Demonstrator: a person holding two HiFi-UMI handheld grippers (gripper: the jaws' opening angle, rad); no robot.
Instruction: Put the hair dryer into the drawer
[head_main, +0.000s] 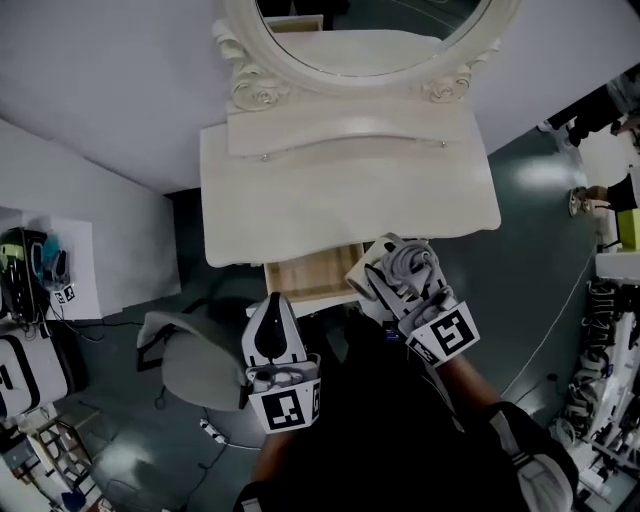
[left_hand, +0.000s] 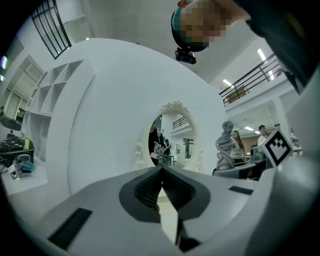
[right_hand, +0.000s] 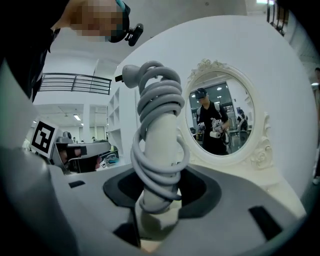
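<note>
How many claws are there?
2. The left claw is shut and empty, just in front of the open drawer. The right claw, at the dresser front, grips the hair dryer by its cord-wrapped handle. No others show.

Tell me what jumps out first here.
A cord-wrapped hair dryer stands clamped in the right gripper. Ahead is a white table with an oval mirror, its drawer open below the front edge. The left gripper is shut and empty.
</note>
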